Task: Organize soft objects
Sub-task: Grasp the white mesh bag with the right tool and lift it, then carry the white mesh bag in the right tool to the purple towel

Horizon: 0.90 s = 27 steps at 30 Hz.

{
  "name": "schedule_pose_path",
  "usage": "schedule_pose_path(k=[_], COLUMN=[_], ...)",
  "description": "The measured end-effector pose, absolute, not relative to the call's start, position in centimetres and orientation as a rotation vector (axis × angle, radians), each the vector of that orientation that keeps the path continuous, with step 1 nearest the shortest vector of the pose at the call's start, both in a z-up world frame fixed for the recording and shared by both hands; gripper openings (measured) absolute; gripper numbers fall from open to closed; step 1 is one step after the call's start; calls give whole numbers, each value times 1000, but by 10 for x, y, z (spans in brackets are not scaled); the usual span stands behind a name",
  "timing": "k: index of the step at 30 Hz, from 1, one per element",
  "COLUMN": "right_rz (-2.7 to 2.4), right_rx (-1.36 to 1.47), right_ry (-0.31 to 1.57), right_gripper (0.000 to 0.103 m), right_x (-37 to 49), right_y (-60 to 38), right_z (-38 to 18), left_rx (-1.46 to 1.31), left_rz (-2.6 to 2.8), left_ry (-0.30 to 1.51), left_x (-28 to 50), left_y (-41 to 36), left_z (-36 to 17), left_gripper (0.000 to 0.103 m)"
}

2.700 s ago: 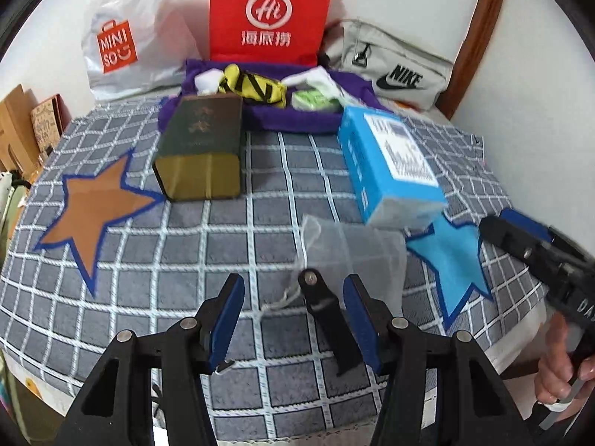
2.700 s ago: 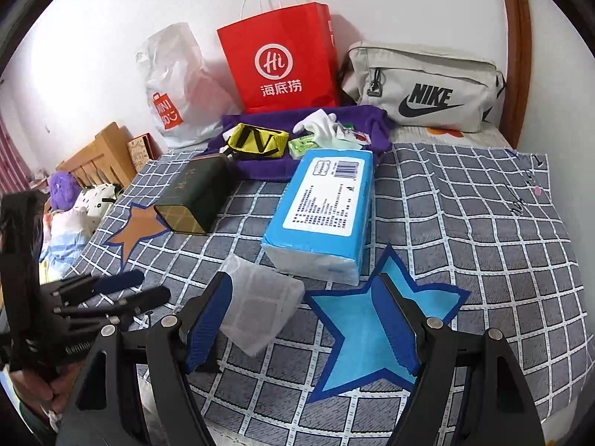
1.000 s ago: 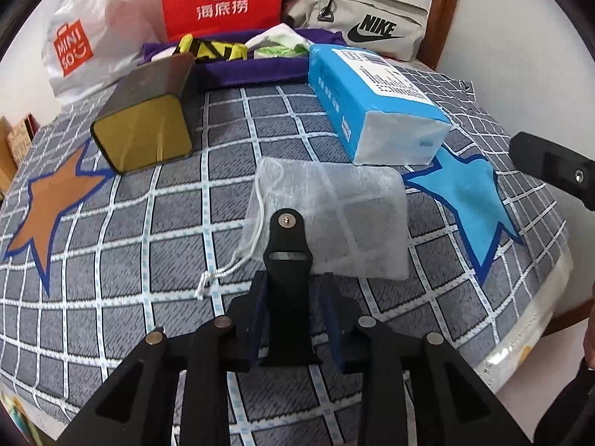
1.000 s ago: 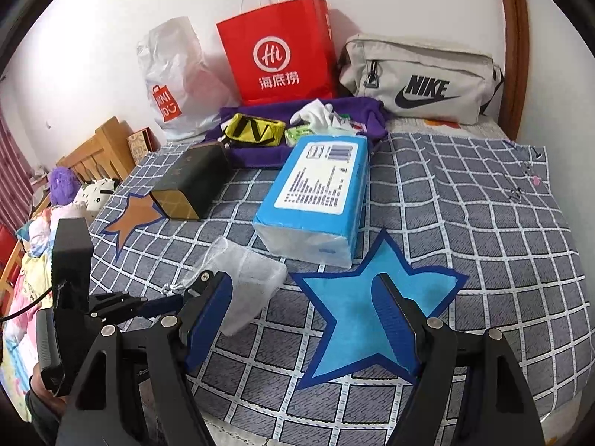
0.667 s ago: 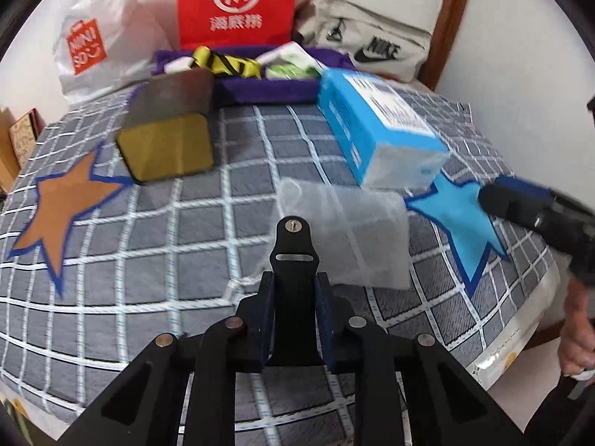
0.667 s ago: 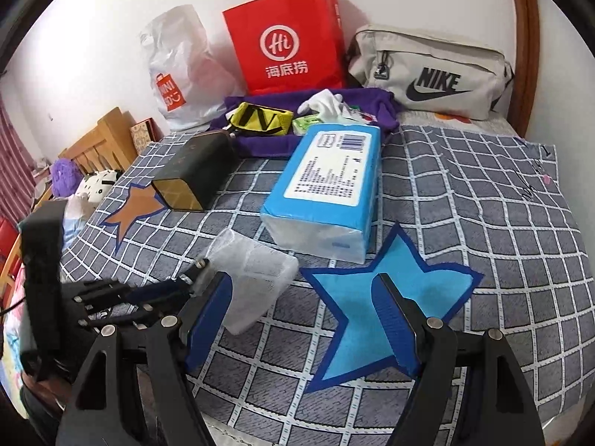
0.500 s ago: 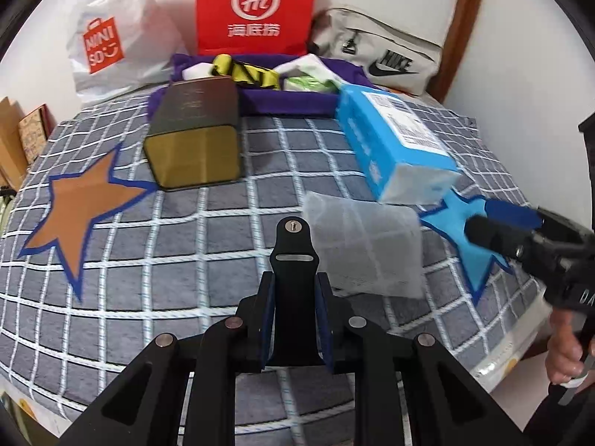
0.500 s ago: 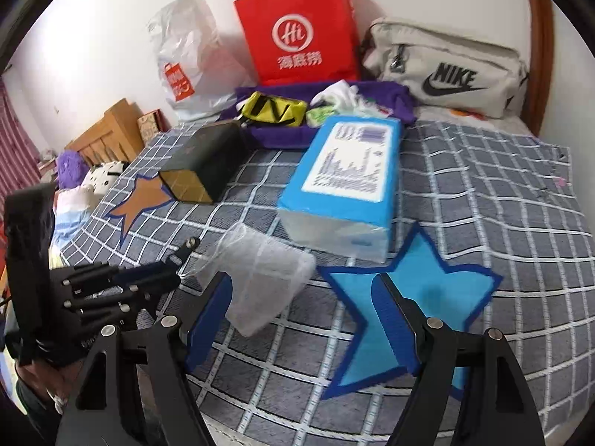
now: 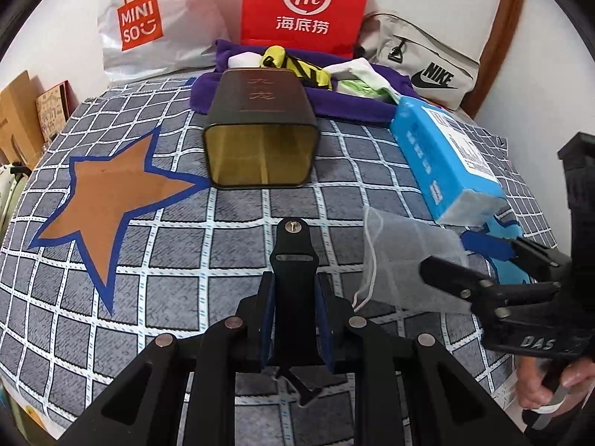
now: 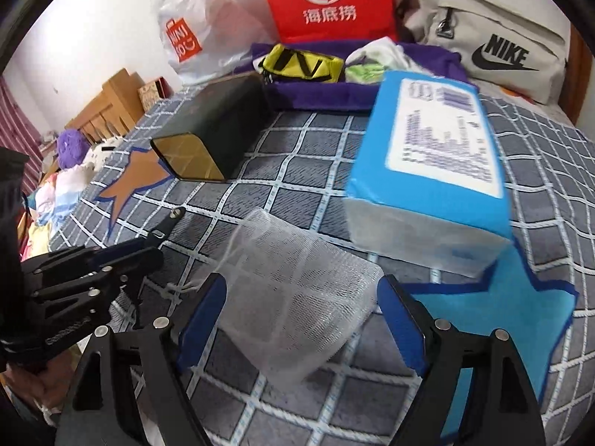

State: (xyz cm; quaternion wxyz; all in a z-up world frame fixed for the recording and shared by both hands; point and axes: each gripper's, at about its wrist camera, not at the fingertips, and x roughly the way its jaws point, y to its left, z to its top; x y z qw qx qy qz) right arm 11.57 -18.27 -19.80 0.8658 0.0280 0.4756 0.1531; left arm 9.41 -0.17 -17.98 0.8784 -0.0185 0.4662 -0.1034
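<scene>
The white mesh drawstring bag [image 10: 297,297] lies flat on the checked bedspread [image 9: 148,252] right between the right gripper [image 10: 301,319]'s blue pads, which are still spreading and not touching it. Its long axis runs away toward the blue tissue pack [image 10: 435,171]. The left gripper [image 9: 295,316] sits off to the left, clamped on a black strap [image 9: 293,260]. A second ago the right one hung further back.

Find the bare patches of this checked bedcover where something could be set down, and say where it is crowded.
Free: around the orange star patch, left of the dark gold-ended box; and the right side, beyond the blue tissue pack. Crowded: the back, by the purple cloth, and around the white mesh pouch.
</scene>
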Motion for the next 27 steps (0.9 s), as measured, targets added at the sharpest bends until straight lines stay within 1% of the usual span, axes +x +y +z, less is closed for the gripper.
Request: schedule_pose_path(k=[2,4,6,7,9,14,15,17,19,20,22,23,25,26,27], right_rz=[310,303,301,298,286,254,256,274,301,314,337,344,360,363,367], right_rx=[40,1,-37,-54,-72,-130,-133,-151,-175,-187,-193,-194,-195,-197,-196], right_ry=[1005,1002,1005,1006,1007,985,978,958,943,935,928,926,929,931,935], right_gripper=[87,94,97,100,103,102,101,94,77,72,54,48,28,23,14], right_x=[118,118,119,119,119,117,116,111,105,102,98,96,92,90,89], right_y=[-176,-167,-159,-156,-152,-142,-142,-139,-134,-132,-129,-129,-129,-130,-132], right_z=[-202,-205,-207,-209,-211,-215,-215,-213,-210,-209,-207,-206,-204,-204,-203], left_rx=[-48,-59,-65,-66,-73,-77,-77,-78,-77,-76,-75,-75,-77,-80,-83], left_rz=[-214,-211,-212,-211,-213,-217,-218,-216,-213,-211,-209,-207,-200,-199,-198], left_ry=[976,979,980,981,984,988,988,988,985,984,978,974,967,963,961], left_x=[97,100,102,103,104,105,105,105,104,103,100,99,96,95,94], left_y=[3,6,9,10,12,12,13,12,12,12,12,13,14,15,15], left_z=[-181,-182,-184,-184,-185,-187,-187,-187,-187,-186,-183,-182,-178,-177,-175], left_gripper=[20,20,20,20,20,20,20,20,20,20,20,20,20,20,20])
